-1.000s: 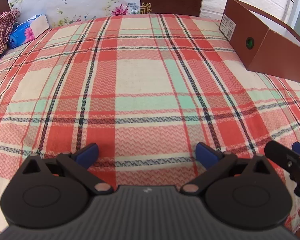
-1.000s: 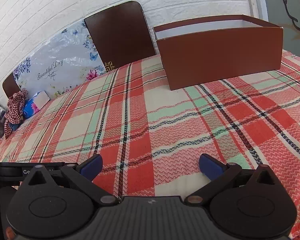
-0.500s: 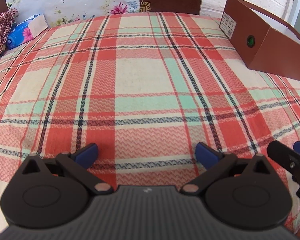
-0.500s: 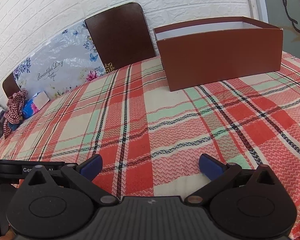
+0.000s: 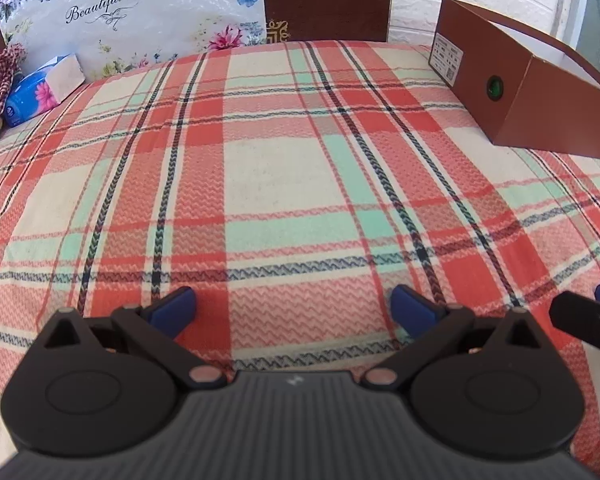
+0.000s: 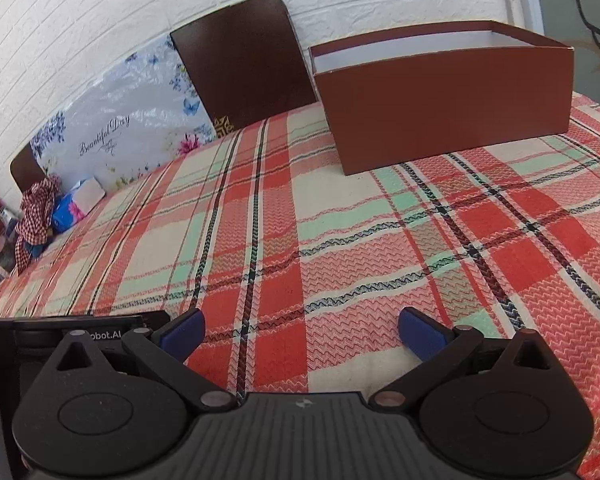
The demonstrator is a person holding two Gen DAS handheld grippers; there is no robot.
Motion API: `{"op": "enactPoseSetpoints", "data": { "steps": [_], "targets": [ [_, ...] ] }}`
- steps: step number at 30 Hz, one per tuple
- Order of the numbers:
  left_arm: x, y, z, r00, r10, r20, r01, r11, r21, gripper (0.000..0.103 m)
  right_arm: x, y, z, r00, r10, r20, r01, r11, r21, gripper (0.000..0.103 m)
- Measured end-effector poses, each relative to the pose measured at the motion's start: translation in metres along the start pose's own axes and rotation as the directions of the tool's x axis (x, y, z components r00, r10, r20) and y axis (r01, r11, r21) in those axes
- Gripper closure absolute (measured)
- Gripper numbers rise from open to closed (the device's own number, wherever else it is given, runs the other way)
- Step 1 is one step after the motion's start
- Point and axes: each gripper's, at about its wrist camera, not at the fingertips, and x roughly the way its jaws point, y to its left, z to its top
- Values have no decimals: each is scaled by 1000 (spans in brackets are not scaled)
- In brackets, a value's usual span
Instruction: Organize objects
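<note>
The left black two-finger gripper with blue fingertip pads (image 5: 292, 307) has its jaws spread wide with nothing between them, fingers pointing forward, low over the surface. The right black two-finger gripper with blue pads (image 6: 300, 330) is likewise spread wide and holds nothing. Part of the right one shows at the right edge of the left wrist view

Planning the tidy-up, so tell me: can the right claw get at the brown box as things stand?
Probably yes: the right claw is open and holds nothing, and only bare plaid blanket lies between it and the brown box.
</note>
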Motion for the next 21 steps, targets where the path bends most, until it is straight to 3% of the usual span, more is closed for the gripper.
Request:
{"op": "enactPoseSetpoints", "data": {
  "steps": [7,14,21],
  "targets": [
    [-5,4,7,999,20,-33,-21,1000,-10,4,-17,-6,5,999,26,36,-29,997,70,0],
    [-37,-2,16,998,34,50,-34,999,-4,3,-43,4,5,991,-48,129,44,999,27,0],
    [-76,-21,30,990,28,136,-36,998,56,0,-71,0,4,974,-108,198,96,993,69,0]
  ]
}}
